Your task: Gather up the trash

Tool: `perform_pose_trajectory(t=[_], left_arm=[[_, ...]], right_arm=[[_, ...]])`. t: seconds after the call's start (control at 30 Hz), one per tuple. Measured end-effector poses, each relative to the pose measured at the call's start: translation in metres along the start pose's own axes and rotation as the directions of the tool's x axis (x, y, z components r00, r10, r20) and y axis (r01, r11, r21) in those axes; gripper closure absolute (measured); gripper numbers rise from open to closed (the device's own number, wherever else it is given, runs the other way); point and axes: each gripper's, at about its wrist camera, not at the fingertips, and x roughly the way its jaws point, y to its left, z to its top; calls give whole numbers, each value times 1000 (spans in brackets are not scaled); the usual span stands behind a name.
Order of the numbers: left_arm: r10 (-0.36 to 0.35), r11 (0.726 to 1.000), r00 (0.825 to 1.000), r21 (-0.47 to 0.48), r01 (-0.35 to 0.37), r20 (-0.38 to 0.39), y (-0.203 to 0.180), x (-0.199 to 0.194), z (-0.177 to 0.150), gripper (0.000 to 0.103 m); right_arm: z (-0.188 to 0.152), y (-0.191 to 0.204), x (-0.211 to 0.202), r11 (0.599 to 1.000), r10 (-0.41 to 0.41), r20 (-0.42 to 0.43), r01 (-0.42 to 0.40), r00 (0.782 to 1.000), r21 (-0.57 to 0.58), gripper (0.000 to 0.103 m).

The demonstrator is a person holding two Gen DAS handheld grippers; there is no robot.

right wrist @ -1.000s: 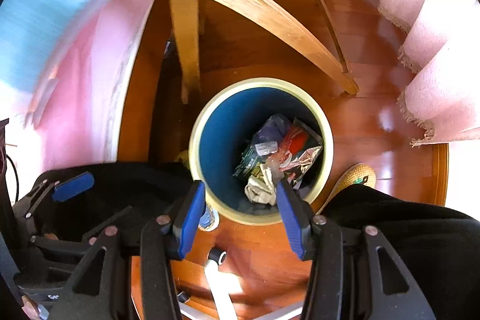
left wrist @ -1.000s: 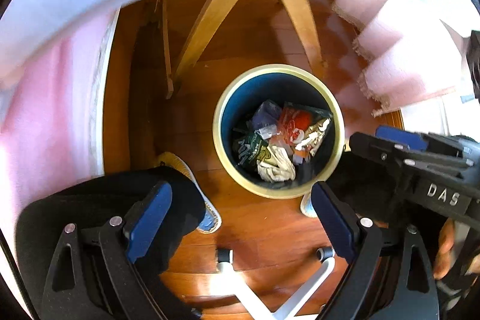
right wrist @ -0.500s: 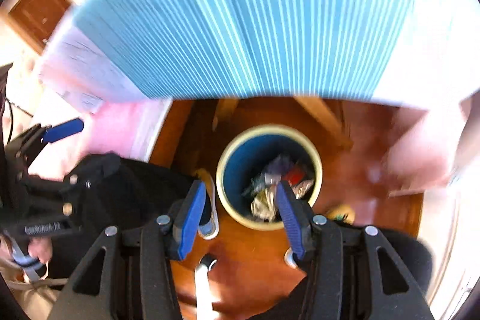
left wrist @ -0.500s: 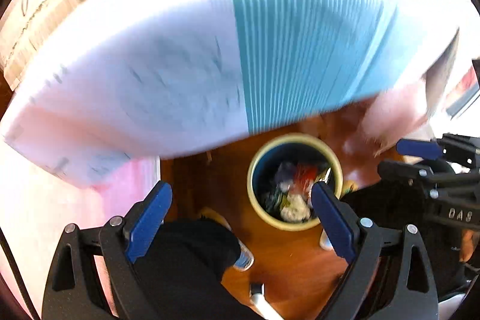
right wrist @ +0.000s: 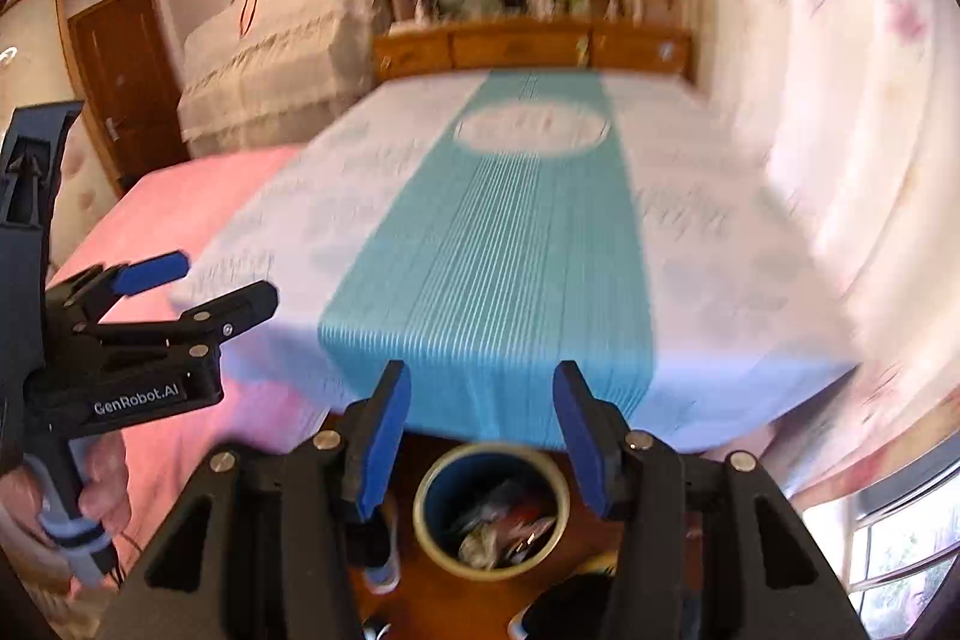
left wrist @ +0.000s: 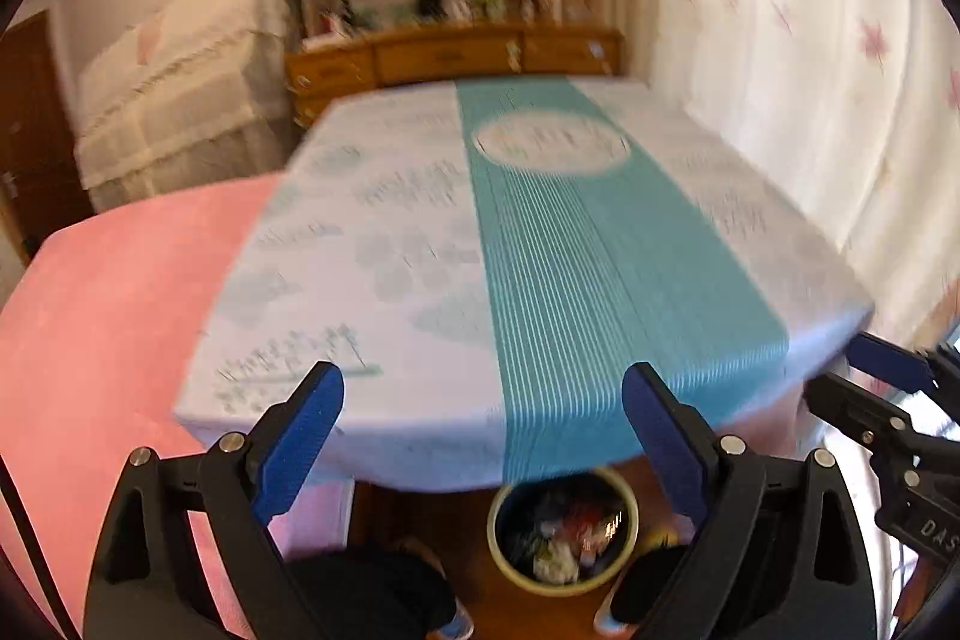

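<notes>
Trash (left wrist: 561,535) sits in the bin (left wrist: 510,556) below my left gripper (left wrist: 483,421), open wide and empty; my right gripper (right wrist: 480,427), half-open, holds nothing. I should scan the counter (left wrist: 420,250) ahead for leftovers.

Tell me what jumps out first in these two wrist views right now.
The table under its white cloth with a teal striped runner fills both views. Below its near edge, on the wood floor, stands a blue bin with a cream rim, holding crumpled wrappers. Both grippers are open and empty.
</notes>
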Motion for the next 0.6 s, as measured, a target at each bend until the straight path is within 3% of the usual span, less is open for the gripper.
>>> perform_pose_trajectory(t=[0.13, 0.4, 0.47, 0.53, 0.6], left_arm=[[25, 997, 999, -70, -22, 41, 3, -22, 14, 10], [36, 995, 999, -97, -32, 41, -2, -38, 23, 10], [38, 994, 999, -106, -34, 32, -5, -40, 24, 10], [45, 993, 999, -109, -42, 25, -7, -40, 26, 10], [51, 993, 998, -109, -49, 22, -9, -42, 26, 10]], right_arm=[[18, 3, -19, 1000, -24, 74, 23, 997, 9, 53], [45, 10, -41, 1000, 2, 148, -5, 989, 24, 53], [48, 12, -46, 1000, 1, 163, -4, 987, 20, 48], [48, 15, -47, 1000, -4, 174, 2, 985, 17, 37], [48, 16, -49, 1000, -9, 180, 7, 984, 14, 37]])
